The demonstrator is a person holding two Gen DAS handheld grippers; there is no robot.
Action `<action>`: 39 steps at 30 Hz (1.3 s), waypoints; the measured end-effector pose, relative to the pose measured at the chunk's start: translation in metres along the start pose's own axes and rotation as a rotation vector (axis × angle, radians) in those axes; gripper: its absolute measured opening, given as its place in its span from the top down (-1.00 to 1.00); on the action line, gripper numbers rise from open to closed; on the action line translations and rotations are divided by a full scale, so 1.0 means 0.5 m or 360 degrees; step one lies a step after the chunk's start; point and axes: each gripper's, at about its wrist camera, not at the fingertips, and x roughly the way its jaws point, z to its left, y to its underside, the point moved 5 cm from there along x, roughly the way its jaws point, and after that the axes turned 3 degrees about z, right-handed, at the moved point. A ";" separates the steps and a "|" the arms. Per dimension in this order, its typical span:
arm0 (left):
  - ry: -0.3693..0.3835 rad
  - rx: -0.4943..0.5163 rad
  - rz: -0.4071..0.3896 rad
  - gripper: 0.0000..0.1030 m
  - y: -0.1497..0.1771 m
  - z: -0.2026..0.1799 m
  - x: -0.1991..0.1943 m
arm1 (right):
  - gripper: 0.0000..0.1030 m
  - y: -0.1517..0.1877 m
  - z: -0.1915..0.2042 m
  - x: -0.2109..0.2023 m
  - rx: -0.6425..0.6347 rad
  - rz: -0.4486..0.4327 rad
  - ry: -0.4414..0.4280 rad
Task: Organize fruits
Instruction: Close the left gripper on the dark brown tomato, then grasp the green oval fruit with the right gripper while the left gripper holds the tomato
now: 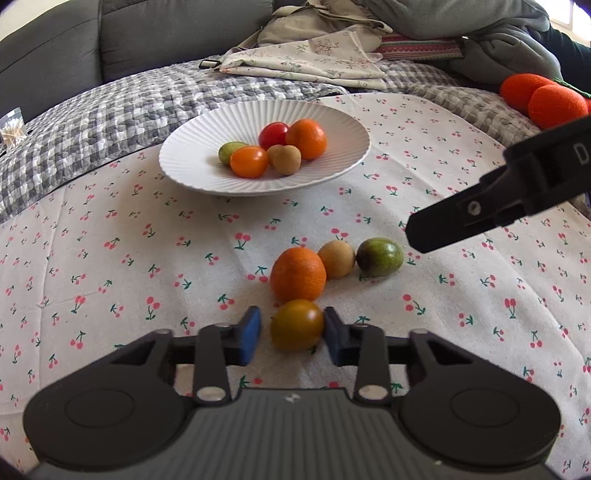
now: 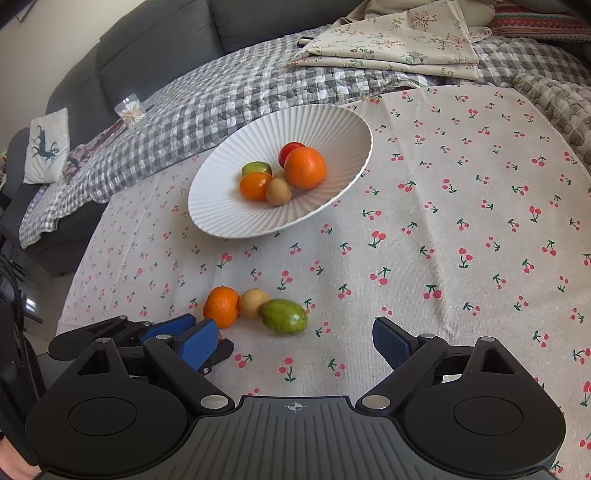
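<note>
A white ribbed plate (image 1: pixel 332 122) (image 2: pixel 332 122) holds several fruits, among them an orange (image 1: pixel 306 138) (image 2: pixel 305 168) and a red tomato (image 1: pixel 272 134). On the cherry-print cloth lie an orange (image 1: pixel 297 274) (image 2: pixel 221 306), a tan round fruit (image 1: pixel 336 258) (image 2: pixel 253 302) and a green fruit (image 1: pixel 379 257) (image 2: pixel 285 316). My left gripper (image 1: pixel 292 334) is open around a brownish-yellow tomato (image 1: pixel 297 325); the right pad touches it, the left pad stands just off it. My right gripper (image 2: pixel 295 343) is open and empty, just in front of the green fruit.
A grey checked quilt (image 1: pixel 110 110) and folded floral cloths (image 1: pixel 314 55) lie behind the plate on a grey sofa (image 1: pixel 147 29). Two orange felt balls (image 1: pixel 546 98) sit at the far right. A toothpick container (image 2: pixel 129 109) stands at the left.
</note>
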 end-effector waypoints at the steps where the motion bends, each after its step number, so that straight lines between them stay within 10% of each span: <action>1: -0.0005 0.0002 0.0007 0.47 0.000 -0.001 -0.001 | -0.80 0.001 0.001 0.001 -0.0007 -0.0001 -0.0003; 18: 0.0004 -0.0171 0.0065 0.47 -0.005 0.061 -0.028 | -0.40 0.014 0.035 0.076 -0.0236 0.0045 0.0013; 25: 0.0006 -0.0185 0.0066 0.47 -0.006 0.066 -0.028 | 0.39 0.014 0.045 0.089 -0.0309 0.0051 0.0037; 39: -0.0003 -0.0211 0.0057 0.47 -0.008 0.074 -0.033 | 0.40 0.015 0.043 0.081 -0.0320 0.0085 0.0035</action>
